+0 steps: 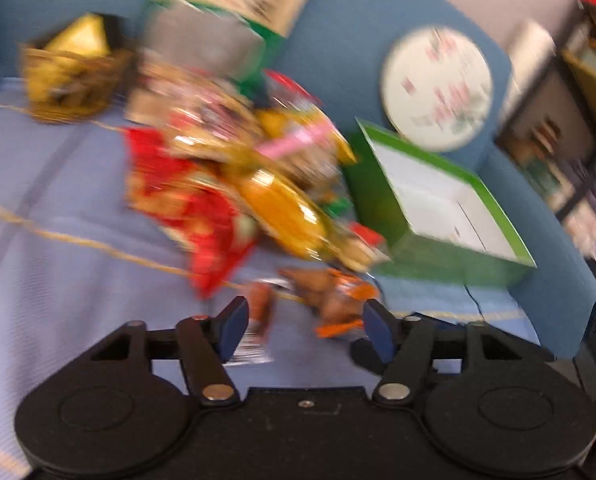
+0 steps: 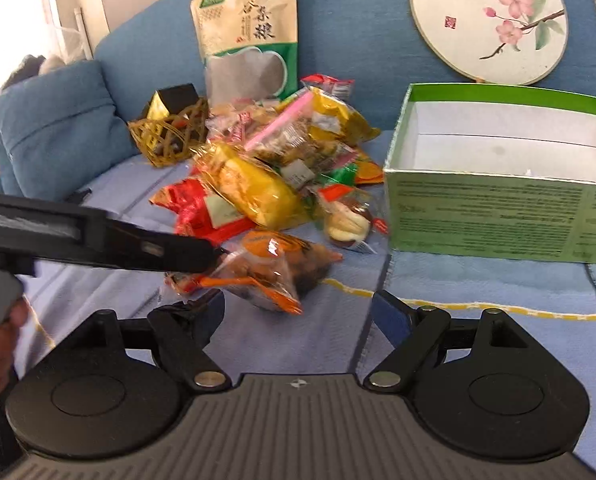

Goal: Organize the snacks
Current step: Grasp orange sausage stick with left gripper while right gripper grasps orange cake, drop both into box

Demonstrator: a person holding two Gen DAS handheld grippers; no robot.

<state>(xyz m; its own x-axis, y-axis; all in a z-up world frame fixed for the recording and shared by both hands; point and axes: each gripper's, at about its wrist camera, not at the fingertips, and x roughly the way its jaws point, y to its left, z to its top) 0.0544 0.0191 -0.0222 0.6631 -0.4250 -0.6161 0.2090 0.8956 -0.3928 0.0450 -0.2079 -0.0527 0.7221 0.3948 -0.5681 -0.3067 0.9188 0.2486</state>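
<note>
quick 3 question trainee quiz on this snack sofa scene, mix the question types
1. True or false: the green box already holds snacks.
2. Which lies nearest the left gripper? A) orange-and-clear snack packet B) wicker basket C) round floral fan
3. Fill in: the tall beige-and-green pouch leans against the sofa ____.

Key:
1. False; its white inside shows nothing.
2. A; the packet sits between the left gripper's open jaws, not yet pinched.
3. Backrest.
</note>
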